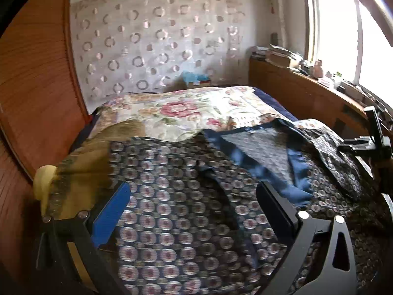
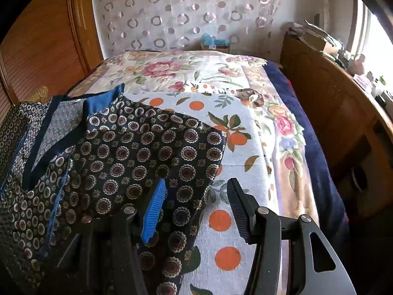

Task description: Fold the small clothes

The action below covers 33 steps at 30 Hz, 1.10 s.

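A dark navy garment [image 1: 176, 196] printed with round medallions and edged in blue lies rumpled on the bed; it also shows in the right wrist view [image 2: 137, 152]. My left gripper [image 1: 194, 204] is open, its jaws wide apart just above the garment's middle. My right gripper [image 2: 196, 204] is open over the garment's right edge, its blue finger [image 2: 153, 213] over the cloth and its black finger [image 2: 239, 211] over the towel. The right gripper's body also shows at the right edge of the left wrist view [image 1: 373, 142]. Neither holds cloth.
The bed carries a floral quilt [image 2: 186, 71] and a white towel with orange dots [image 2: 235, 172]. A wooden wardrobe [image 1: 32, 78] stands left. A wooden cabinet [image 2: 326, 103] with clutter stands right under a window. A small box [image 2: 216, 44] sits at the bed's far end.
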Each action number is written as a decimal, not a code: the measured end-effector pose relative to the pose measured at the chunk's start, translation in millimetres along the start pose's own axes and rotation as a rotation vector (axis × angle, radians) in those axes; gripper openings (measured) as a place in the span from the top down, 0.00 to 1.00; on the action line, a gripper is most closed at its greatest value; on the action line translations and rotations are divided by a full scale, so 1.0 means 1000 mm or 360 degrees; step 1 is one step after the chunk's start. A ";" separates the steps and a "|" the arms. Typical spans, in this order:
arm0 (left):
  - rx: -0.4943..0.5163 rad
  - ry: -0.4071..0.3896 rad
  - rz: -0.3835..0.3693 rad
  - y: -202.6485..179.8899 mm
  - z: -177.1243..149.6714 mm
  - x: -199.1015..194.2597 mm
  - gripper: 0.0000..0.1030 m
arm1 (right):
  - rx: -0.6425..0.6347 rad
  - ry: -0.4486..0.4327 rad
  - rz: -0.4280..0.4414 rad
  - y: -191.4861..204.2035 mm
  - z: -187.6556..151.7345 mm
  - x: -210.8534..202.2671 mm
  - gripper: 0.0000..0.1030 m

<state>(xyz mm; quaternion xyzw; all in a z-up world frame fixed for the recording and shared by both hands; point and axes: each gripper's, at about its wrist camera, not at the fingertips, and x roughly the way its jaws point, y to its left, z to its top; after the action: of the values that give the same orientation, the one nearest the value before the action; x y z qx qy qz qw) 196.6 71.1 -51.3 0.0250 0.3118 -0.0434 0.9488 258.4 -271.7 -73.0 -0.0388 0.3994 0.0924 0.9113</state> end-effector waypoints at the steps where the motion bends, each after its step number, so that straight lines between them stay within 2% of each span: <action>1: -0.0012 -0.0001 0.0014 0.006 0.000 -0.001 0.01 | -0.0003 0.0001 0.0004 0.002 0.000 0.003 0.47; 6: -0.0048 0.0019 0.0073 0.034 0.002 0.001 0.01 | 0.0000 -0.0007 0.0023 0.000 -0.002 0.000 0.47; 8: -0.0061 0.0035 0.0073 0.045 0.003 0.005 0.05 | -0.0008 -0.0006 0.0018 0.000 -0.002 -0.002 0.47; 13: -0.0098 0.0107 0.0046 0.063 0.006 0.022 0.21 | -0.0020 -0.0007 0.0010 0.003 -0.004 -0.001 0.47; 16: -0.0096 0.0152 0.0043 0.070 0.014 0.036 0.36 | -0.0019 -0.0007 0.0010 0.004 -0.004 -0.002 0.47; 19: -0.0109 0.0198 0.0029 0.077 0.019 0.046 0.42 | -0.0018 -0.0007 0.0012 0.003 -0.004 -0.001 0.47; 26: -0.0168 0.0314 -0.0010 0.086 0.023 0.070 0.45 | -0.0019 -0.0007 0.0011 0.003 -0.004 -0.001 0.47; 31: -0.0211 0.0334 -0.0114 0.084 0.025 0.073 0.71 | -0.0019 -0.0007 0.0012 0.003 -0.004 -0.001 0.47; 33: -0.0203 0.0340 -0.0110 0.081 0.025 0.075 0.73 | -0.0018 -0.0007 0.0012 0.003 -0.004 -0.001 0.47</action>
<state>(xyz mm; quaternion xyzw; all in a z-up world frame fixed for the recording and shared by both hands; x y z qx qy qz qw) 279.4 144.4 -73.8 -0.0418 0.4139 -0.0531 0.9078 254.5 -269.2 -74.7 -0.0423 0.3969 0.0984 0.9116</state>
